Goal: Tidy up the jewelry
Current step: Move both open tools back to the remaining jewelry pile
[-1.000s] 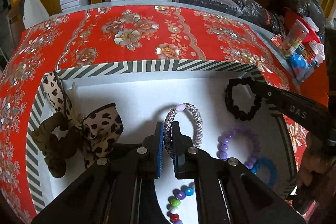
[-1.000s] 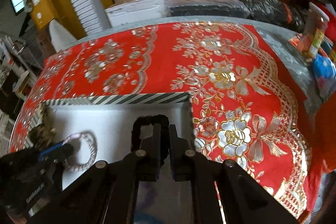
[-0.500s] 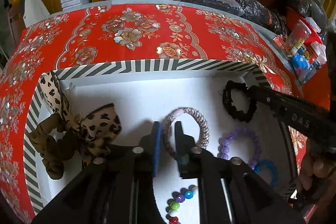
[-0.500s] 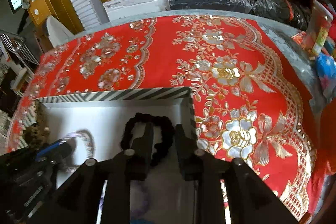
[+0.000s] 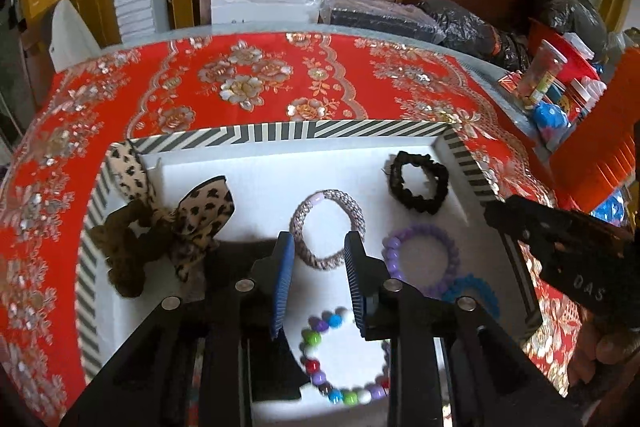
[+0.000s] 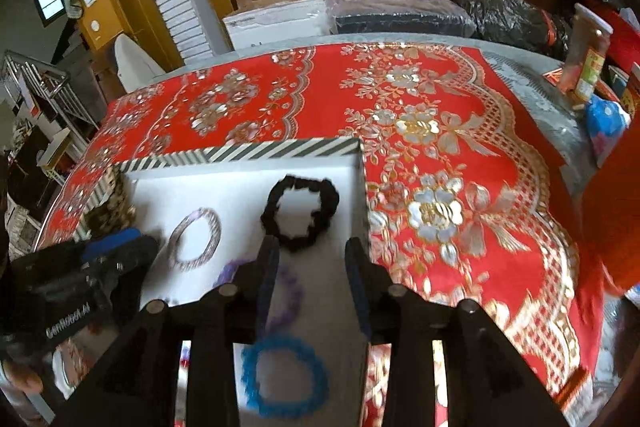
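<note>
White box [image 5: 256,183] holds both released bands; left gripper [image 5: 319,259] and right gripper [image 6: 312,255] are opening, empty; next, fetch more jewelry.

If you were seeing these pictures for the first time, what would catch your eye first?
The red floral tablecloth dominates, with a striped-rim white box on it. Inside lie a leopard-print bow scrunchie at the left, a black scrunchie in the far right corner, and a multicoloured bead bracelet nearest the left gripper.
</note>
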Demonstrator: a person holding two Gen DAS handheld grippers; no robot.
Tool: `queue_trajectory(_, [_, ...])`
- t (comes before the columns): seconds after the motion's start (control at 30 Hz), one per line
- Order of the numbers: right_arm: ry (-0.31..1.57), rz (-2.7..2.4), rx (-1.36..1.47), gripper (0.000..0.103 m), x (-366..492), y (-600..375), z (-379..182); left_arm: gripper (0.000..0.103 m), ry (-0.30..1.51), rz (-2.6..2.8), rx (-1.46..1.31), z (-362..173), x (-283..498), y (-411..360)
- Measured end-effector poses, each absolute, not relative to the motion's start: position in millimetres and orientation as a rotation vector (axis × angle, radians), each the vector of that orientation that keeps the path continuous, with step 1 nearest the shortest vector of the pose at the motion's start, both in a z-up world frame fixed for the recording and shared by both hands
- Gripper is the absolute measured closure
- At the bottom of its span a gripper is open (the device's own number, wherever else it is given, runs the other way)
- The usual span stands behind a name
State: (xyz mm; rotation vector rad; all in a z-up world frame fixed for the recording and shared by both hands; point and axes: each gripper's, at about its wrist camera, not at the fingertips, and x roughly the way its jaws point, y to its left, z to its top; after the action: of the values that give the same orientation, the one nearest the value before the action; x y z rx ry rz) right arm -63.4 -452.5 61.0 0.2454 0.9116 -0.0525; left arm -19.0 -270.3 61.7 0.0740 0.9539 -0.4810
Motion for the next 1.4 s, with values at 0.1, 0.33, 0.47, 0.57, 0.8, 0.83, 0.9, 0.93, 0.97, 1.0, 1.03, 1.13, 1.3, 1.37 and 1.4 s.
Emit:
queue_trajectory(0.1, [0.904, -0.058, 0.242, 0.067, -85, -447, 67, 0.090, 0.925, -0.482, 0.086, 70, -34, -267])
queue_trajectory(0.33, [0.881, -0.068, 0.253, 0.062, -135, -432, 78, 0.090, 0.872, -0.460, 0.120, 83, -74, -254])
queue_trajectory(0.47, [0.875, -0.058, 0.273, 0.057, -160, -420, 78, 0.090, 0.857, -0.448, 0.133, 85, -95, -247])
queue_trajectory(0.57, [0.883, -0.038, 0.284, 0.057, -175, -410, 75, 0.090, 0.851, -0.445, 0.133, 85, -110, -240])
queue_trajectory(0.8, [0.877, -0.023, 0.292, 0.056, -206, -394, 78, 0.090, 0.830, -0.414, 0.145, 84, -141, -223])
queue_trajectory(0.83, [0.878, -0.022, 0.290, 0.056, -209, -392, 79, 0.090, 0.826, -0.409, 0.145, 84, -145, -220])
queue_trajectory(0.9, [0.880, -0.016, 0.286, 0.055, -216, -385, 79, 0.090, 0.818, -0.395, 0.141, 84, -153, -215])
queue_trajectory(0.93, [0.882, -0.010, 0.282, 0.054, -218, -383, 79, 0.090, 0.819, -0.394, 0.136, 83, -156, -213])
queue_trajectory(0.97, [0.884, -0.005, 0.276, 0.054, -221, -380, 79, 0.090, 0.822, -0.394, 0.132, 83, -159, -211])
queue_trajectory(1.0, [0.884, -0.001, 0.270, 0.054, -223, -376, 79, 0.090, 0.823, -0.393, 0.130, 83, -161, -209])
queue_trajectory(1.03, [0.883, 0.002, 0.266, 0.054, -226, -373, 80, 0.090, 0.822, -0.390, 0.130, 83, -164, -206])
queue_trajectory(1.13, [0.878, 0.014, 0.262, 0.053, -234, -366, 82, 0.090, 0.816, -0.382, 0.131, 83, -172, -201])
queue_trajectory(1.3, [0.889, 0.009, 0.258, 0.052, -243, -361, 80, 0.090, 0.826, -0.370, 0.124, 80, -181, -191])
queue_trajectory(1.37, [0.890, 0.009, 0.257, 0.050, -247, -361, 80, 0.090, 0.838, -0.373, 0.116, 78, -183, -188])
queue_trajectory(1.4, [0.891, 0.011, 0.258, 0.048, -249, -360, 80, 0.090, 0.853, -0.383, 0.103, 76, -183, -185])
